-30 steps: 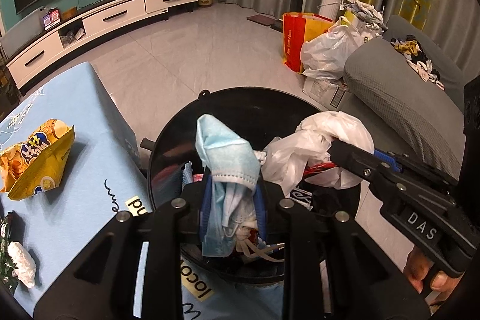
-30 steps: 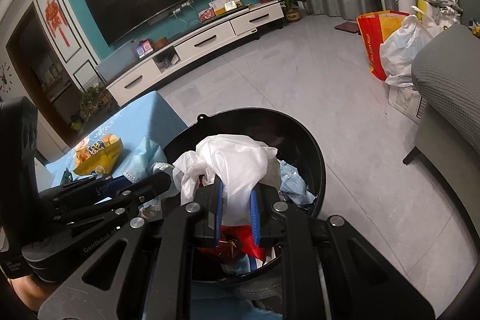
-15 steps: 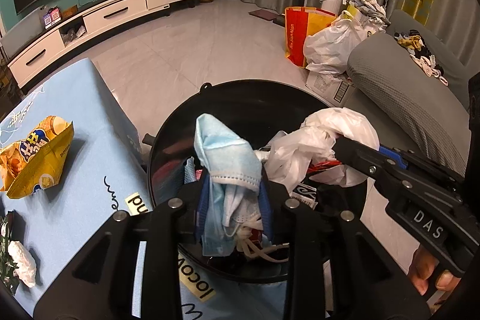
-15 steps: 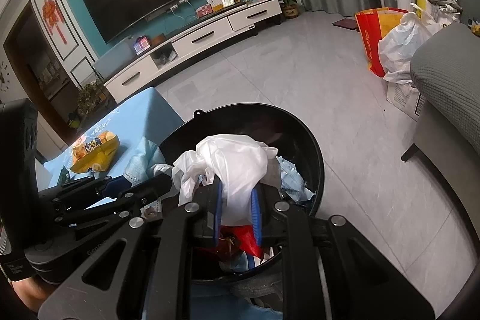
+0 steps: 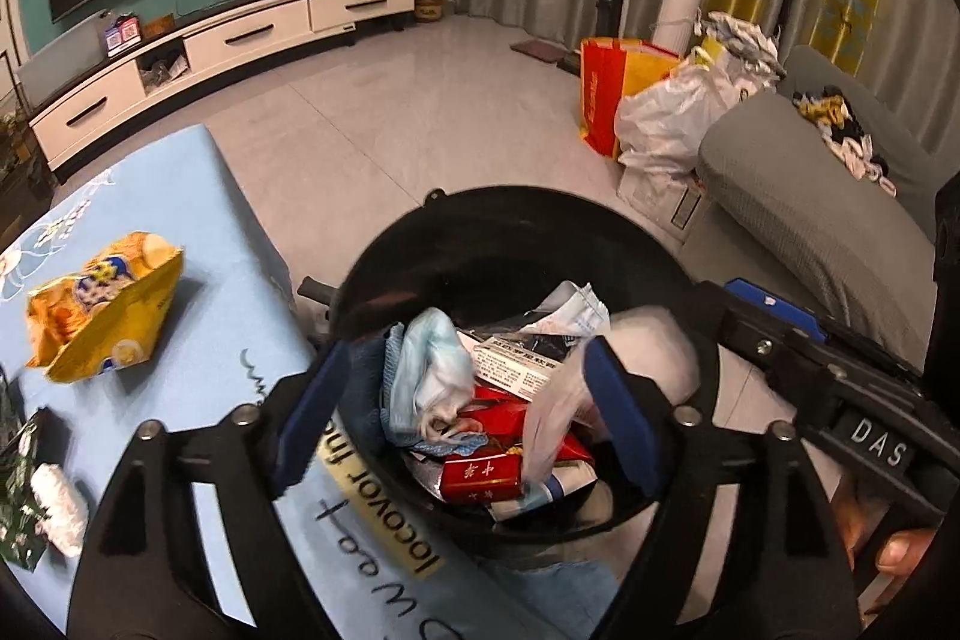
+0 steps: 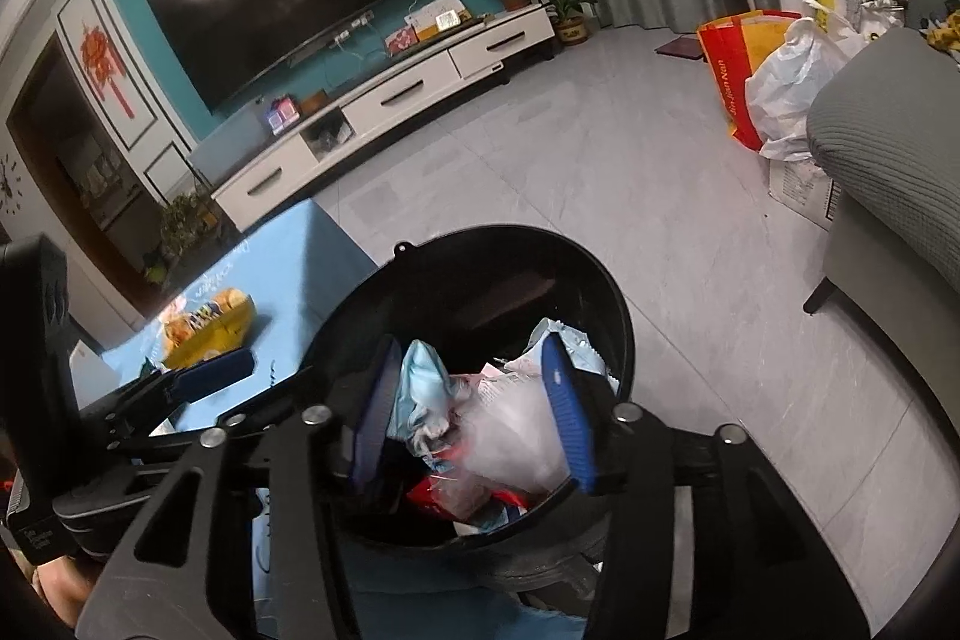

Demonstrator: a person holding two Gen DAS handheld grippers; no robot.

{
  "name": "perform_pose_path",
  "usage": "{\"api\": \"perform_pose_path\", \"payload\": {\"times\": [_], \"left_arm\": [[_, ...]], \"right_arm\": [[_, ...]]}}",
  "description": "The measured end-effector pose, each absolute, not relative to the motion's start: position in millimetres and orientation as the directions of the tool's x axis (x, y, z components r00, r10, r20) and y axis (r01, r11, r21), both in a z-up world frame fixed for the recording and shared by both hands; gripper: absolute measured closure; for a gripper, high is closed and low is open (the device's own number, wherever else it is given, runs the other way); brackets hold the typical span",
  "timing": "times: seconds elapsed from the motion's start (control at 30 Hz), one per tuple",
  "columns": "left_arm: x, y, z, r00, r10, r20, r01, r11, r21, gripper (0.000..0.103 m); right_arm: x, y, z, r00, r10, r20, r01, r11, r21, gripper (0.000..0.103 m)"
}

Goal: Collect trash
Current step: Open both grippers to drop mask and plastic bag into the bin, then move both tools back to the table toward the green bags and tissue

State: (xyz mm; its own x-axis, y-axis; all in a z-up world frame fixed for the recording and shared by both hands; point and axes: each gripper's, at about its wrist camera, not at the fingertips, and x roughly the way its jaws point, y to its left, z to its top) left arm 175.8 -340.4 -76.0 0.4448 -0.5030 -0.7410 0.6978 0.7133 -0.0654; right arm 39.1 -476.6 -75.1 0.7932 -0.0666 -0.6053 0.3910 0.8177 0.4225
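The black trash bin [image 5: 510, 197] stands beside the blue table [image 5: 180, 196]. My left gripper [image 5: 468, 403] hovers over it with its jaws opening wide and nothing pressed between the pads. A light blue face mask [image 5: 429, 370] lies loose in the bin on red packets [image 5: 480, 472]. My right gripper [image 6: 474, 418] is also above the bin [image 6: 510, 237], its jaws opening. A white plastic bag [image 6: 516, 430] drops, blurred, between its pads onto the trash. The mask [image 6: 423, 382] lies to the bag's left. On the table sit a yellow chip bag [image 5: 102, 304] and a crumpled white tissue [image 5: 57, 499].
A green packet [image 5: 18, 466] lies at the table's near left edge. A grey sofa [image 5: 810, 208] stands right of the bin, with a white sack [image 5: 666, 118] and a red and yellow bag [image 5: 606, 94] on the floor behind. A white TV cabinet [image 5: 240, 40] lines the far wall.
Both grippers have opened over the bin. The blue mask fell from the left one into the trash, and the white plastic bag has slipped down out of the right one.
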Motion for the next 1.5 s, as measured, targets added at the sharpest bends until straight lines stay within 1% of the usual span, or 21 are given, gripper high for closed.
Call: {"api": "perform_pose_path", "payload": {"times": [0.03, 0.1, 0.17, 0.37, 0.5, 0.57, 0.7, 0.8, 0.93, 1.17, 1.23, 1.3, 1.5], "left_arm": [[173.7, -336.7, -73.1, 0.450, -0.506, -0.736, 0.695, 0.716, -0.068, 0.013], [167.2, -323.9, -66.5, 0.460, -0.512, -0.726, 0.685, 0.724, -0.077, 0.012], [159.9, -308.3, -60.5, 0.467, -0.520, -0.715, 0.674, 0.733, -0.093, 0.004], [131.1, -227.2, -56.3, 0.476, -0.512, -0.715, 0.611, 0.777, -0.149, 0.003], [117.8, -153.8, -65.2, 0.485, -0.468, -0.738, 0.500, 0.841, -0.205, 0.003], [114.6, -113.2, -69.9, 0.496, -0.435, -0.751, 0.416, 0.879, -0.235, 0.003], [107.7, -43.8, -74.3, 0.540, -0.368, -0.757, 0.273, 0.927, -0.256, 0.003], [102.9, -7.1, -75.8, 0.558, -0.345, -0.755, 0.195, 0.939, -0.284, 0.003], [95.5, 23.6, -75.7, 0.579, -0.327, -0.747, 0.151, 0.943, -0.296, 0.003], [95.1, 51.3, -78.4, 0.582, -0.346, -0.736, 0.141, 0.934, -0.328, 0.003], [97.2, 54.5, -78.6, 0.583, -0.375, -0.721, 0.155, 0.922, -0.354, 0.003], [98.4, 54.0, -77.9, 0.593, -0.382, -0.709, 0.170, 0.920, -0.353, 0.003], [118.1, 52.2, -76.6, 0.631, -0.438, -0.640, 0.211, 0.891, -0.402, 0.003]], "right_arm": [[35.6, -476.5, -72.8, 0.797, -0.065, -0.600, 0.391, 0.813, 0.431, 0.051], [24.9, -474.4, -67.6, 0.807, -0.064, -0.587, 0.390, 0.804, 0.448, 0.048], [13.6, -469.7, -64.6, 0.811, -0.053, -0.582, 0.385, 0.799, 0.463, 0.046], [-7.4, -438.7, -64.1, 0.792, 0.016, -0.610, 0.337, 0.822, 0.459, 0.045], [-7.5, -406.7, -66.1, 0.763, 0.077, -0.641, 0.288, 0.848, 0.444, 0.045], [-4.6, -386.9, -65.5, 0.746, 0.106, -0.657, 0.257, 0.865, 0.431, 0.045], [1.9, -349.8, -60.0, 0.727, 0.147, -0.671, 0.188, 0.897, 0.400, 0.045], [7.4, -326.9, -57.2, 0.715, 0.169, -0.678, 0.150, 0.911, 0.385, 0.045], [18.1, -301.7, -57.1, 0.692, 0.194, -0.695, 0.107, 0.925, 0.364, 0.045], [45.0, -258.6, -58.7, 0.649, 0.230, -0.725, 0.032, 0.944, 0.328, 0.045], [54.3, -248.8, -61.3, 0.636, 0.239, -0.733, 0.017, 0.946, 0.323, 0.045], [62.4, -242.0, -62.8, 0.630, 0.245, -0.737, 0.004, 0.948, 0.319, 0.045], [91.0, -225.6, -68.2, 0.622, 0.264, -0.738, -0.035, 0.950, 0.310, 0.045]]}}
